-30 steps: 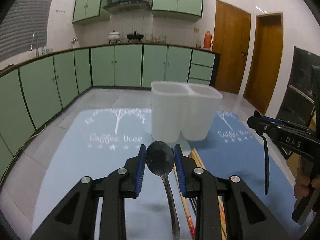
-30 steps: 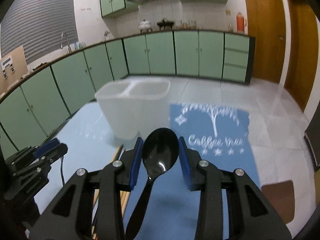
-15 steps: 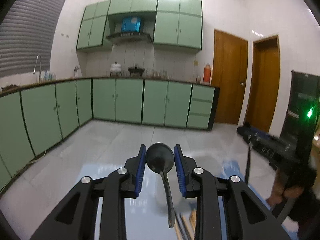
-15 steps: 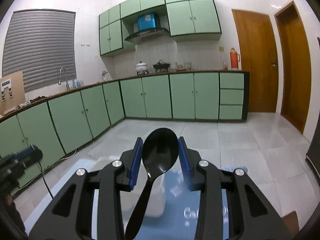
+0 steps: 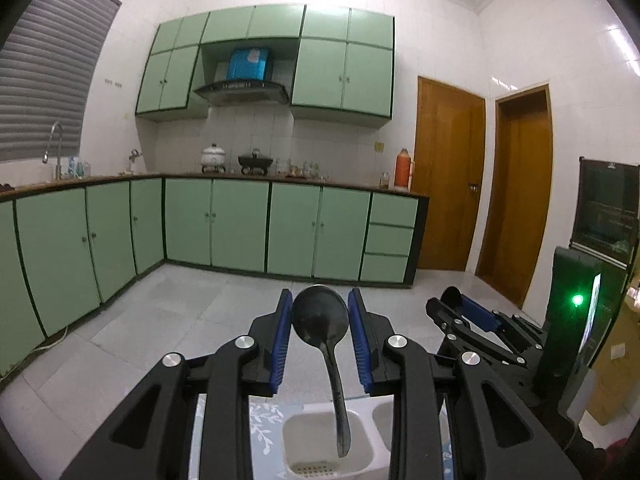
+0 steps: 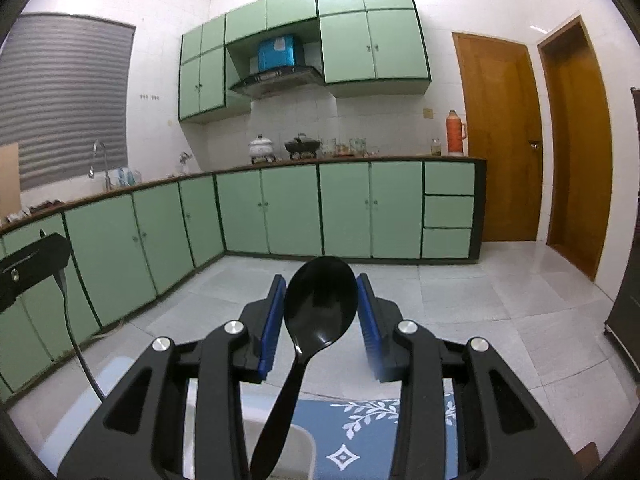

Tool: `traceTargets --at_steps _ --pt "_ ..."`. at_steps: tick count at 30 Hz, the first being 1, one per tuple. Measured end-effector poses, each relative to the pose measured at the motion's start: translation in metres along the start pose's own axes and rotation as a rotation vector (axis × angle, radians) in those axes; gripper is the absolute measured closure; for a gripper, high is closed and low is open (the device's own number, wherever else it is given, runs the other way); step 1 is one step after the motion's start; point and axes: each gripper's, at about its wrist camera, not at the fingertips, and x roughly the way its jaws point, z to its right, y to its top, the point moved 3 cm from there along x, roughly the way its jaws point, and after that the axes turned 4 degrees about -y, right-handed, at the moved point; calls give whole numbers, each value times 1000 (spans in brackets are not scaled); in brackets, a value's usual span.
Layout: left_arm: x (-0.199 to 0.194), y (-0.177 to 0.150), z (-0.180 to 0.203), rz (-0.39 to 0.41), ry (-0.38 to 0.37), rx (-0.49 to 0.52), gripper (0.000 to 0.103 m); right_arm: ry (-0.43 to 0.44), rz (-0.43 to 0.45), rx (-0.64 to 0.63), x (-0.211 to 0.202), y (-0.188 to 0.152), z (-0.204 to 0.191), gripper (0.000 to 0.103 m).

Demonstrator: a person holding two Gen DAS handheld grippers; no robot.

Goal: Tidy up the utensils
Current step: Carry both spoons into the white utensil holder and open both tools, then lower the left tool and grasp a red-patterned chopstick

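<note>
Table (image 5: 240, 440): carries a blue mat (image 6: 360, 432) and the holder.
Holder (image 5: 312, 452): white, two compartments, at the view's bottom edge.
Left gripper (image 5: 320, 322): clenched on the dark spoon (image 5: 320, 316), handle hanging into the left compartment, perhaps not touching bottom.
Right gripper (image 6: 322, 308): grasping the black spoon (image 6: 320, 304), handle over the holder's rim.

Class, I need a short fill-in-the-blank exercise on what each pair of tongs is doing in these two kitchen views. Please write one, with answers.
1. The left tongs grip a grey metal ____ by its bowl.
2. Its handle hangs down over the white ____.
3. The spoon in the right tongs is coloured ____.
4. Below the right tongs lies a ____ mat with white leaf patterns.

Missing words: spoon; holder; black; blue
</note>
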Motion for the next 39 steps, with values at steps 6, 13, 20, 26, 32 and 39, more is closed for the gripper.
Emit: traceTargets --at_steps 6,13,20,26,32,39 --pt "26 -37 -6 -100 -3 -15 75 26 -72 6 10 -32 -2 69" --pt "26 -55 -12 -147 5 -29 72 78 -139 14 0 -50 -6 61" --pt "-2 -57 -13 -151 25 -44 61 69 -148 61 -36 -47 10 46" --pt "-55 -77 -11 -199 43 -66 48 70 -207 82 -92 -74 26 32" --pt "-107 -128 1 -340 36 -67 38 70 -345 74 -157 -129 28 24" --pt "-155 -199 15 -545 25 -78 37 61 -486 82 -215 -183 26 22"
